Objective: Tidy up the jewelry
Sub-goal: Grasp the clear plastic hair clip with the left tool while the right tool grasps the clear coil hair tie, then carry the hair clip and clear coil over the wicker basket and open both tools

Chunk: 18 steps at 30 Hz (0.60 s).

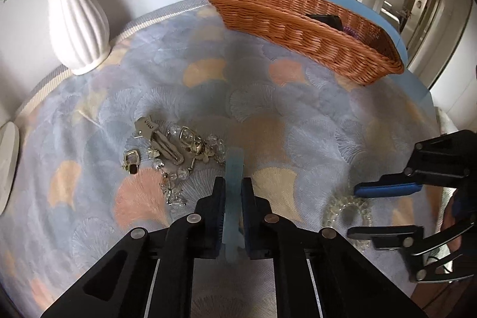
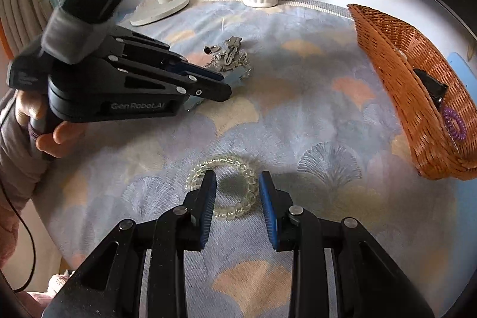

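a flat, translucent pale-blue band (image 1: 234, 169) lies low in the centre of the left wrist view, clenched between the left gripper (image 1: 233, 184) pads. just left of it sits a heap of silver clasps and clear beads (image 1: 176, 148). in the right wrist view a clear coiled hair tie (image 2: 229, 187) lies lower centre between the released jaws of the right gripper (image 2: 237, 181), untouched. a woven wicker basket (image 2: 396, 85) at right holds a purple coil (image 2: 453, 121). a ribbed white vase (image 1: 74, 20) stands upper left on the fan-patterned cloth (image 1: 298, 115).
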Each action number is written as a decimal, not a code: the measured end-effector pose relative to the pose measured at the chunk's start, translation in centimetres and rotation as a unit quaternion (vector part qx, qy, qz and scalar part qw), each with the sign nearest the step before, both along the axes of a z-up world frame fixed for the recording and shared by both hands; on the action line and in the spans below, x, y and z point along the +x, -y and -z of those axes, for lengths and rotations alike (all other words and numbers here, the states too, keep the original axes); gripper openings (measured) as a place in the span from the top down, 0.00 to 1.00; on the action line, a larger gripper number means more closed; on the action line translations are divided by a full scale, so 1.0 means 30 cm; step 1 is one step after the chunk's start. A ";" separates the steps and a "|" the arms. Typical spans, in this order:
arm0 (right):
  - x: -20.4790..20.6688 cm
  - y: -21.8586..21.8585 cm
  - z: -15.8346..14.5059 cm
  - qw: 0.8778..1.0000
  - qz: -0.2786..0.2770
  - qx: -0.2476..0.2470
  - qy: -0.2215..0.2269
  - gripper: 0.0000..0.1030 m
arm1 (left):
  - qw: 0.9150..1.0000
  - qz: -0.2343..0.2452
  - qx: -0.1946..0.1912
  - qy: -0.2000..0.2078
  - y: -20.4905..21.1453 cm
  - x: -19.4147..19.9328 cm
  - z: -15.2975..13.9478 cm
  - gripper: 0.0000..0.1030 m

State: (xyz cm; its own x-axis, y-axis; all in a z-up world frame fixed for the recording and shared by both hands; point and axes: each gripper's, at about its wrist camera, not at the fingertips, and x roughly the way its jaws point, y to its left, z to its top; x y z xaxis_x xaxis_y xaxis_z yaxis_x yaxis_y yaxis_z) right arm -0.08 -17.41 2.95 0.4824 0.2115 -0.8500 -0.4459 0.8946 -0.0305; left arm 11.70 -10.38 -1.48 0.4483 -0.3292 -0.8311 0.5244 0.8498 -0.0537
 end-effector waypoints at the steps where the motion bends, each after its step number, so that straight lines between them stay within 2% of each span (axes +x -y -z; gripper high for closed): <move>1: -0.003 -0.007 0.002 1.000 -0.001 -0.006 0.005 0.68 | 1.000 -0.001 -0.003 -0.001 -0.001 -0.002 -0.001 0.90; 5: -0.007 -0.018 0.009 1.000 -0.005 -0.016 0.015 0.69 | 1.000 -0.001 -0.016 -0.008 -0.005 -0.010 -0.010 0.90; 6: -0.008 -0.017 0.009 1.000 -0.008 -0.014 0.016 0.75 | 1.000 0.000 -0.021 -0.011 -0.006 -0.013 -0.014 0.90; 7: -0.012 -0.014 0.009 1.000 -0.012 -0.014 0.018 0.88 | 1.000 0.001 -0.027 -0.015 -0.007 -0.020 -0.021 0.90; 13: -0.054 0.013 -0.005 0.999 -0.027 -0.015 0.019 0.89 | 0.997 0.013 -0.070 -0.015 -0.019 -0.055 -0.079 0.90; 18: -0.076 0.099 -0.086 0.999 -0.016 0.046 0.025 0.89 | 0.996 0.026 -0.091 -0.006 -0.007 -0.084 -0.137 0.90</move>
State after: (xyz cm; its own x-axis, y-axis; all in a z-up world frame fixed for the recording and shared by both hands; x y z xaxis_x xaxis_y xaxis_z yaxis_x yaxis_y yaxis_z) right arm -2.37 -20.38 5.54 0.5147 0.3035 -0.8019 -0.4750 0.8796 0.0280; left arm 9.16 -10.15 2.62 0.4178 -0.4970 -0.7606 0.5657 0.7974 -0.2102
